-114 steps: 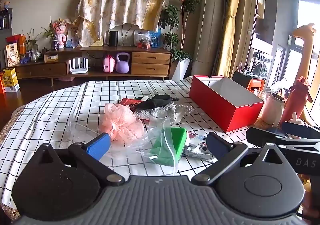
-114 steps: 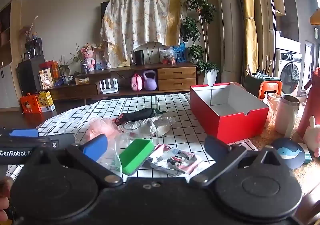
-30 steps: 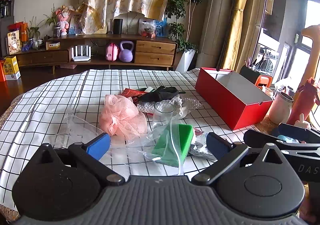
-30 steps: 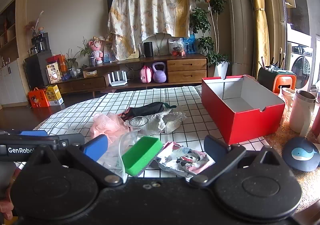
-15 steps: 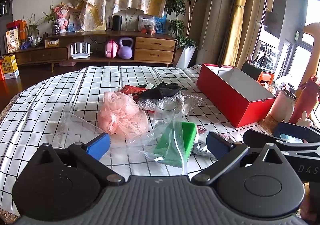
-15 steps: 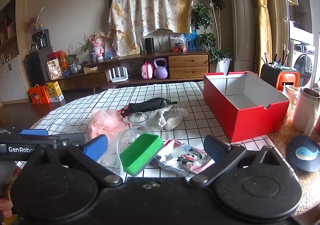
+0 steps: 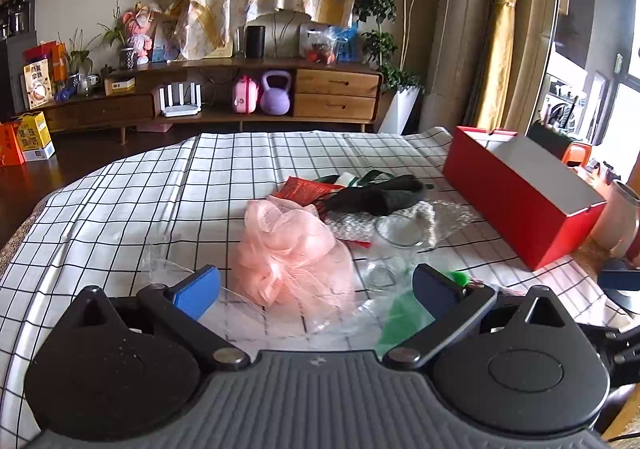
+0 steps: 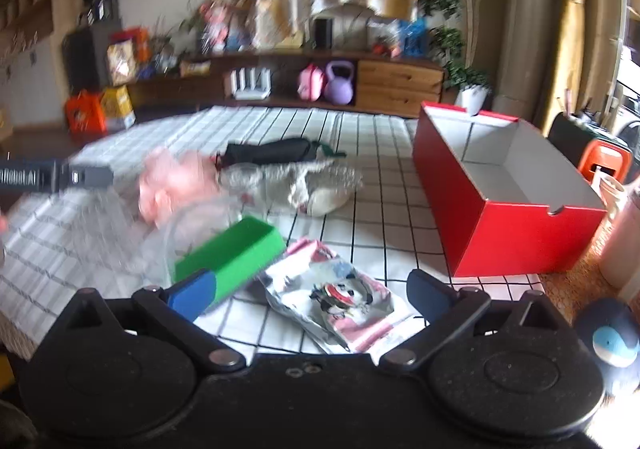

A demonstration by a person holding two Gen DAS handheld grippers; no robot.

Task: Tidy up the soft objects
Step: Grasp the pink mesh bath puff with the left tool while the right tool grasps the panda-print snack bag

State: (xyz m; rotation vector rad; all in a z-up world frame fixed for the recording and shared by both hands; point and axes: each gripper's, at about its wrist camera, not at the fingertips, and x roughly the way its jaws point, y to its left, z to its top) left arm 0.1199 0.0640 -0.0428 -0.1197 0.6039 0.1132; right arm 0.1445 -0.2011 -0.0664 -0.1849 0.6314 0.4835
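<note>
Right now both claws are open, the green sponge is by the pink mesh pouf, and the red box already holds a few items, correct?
Not quite: the red box is empty, as the right wrist view shows. Both claws, left and right, are open, and the green sponge is by the pink mesh pouf.

Pink mesh pouf [image 7: 294, 253] beside bagged green sponge [image 8: 230, 253] on tablecloth.

A checked tablecloth [image 7: 168, 201] carries a pink mesh puff [image 7: 292, 257], green sponge [image 8: 232, 249] — and red box [image 8: 516, 221]
</note>
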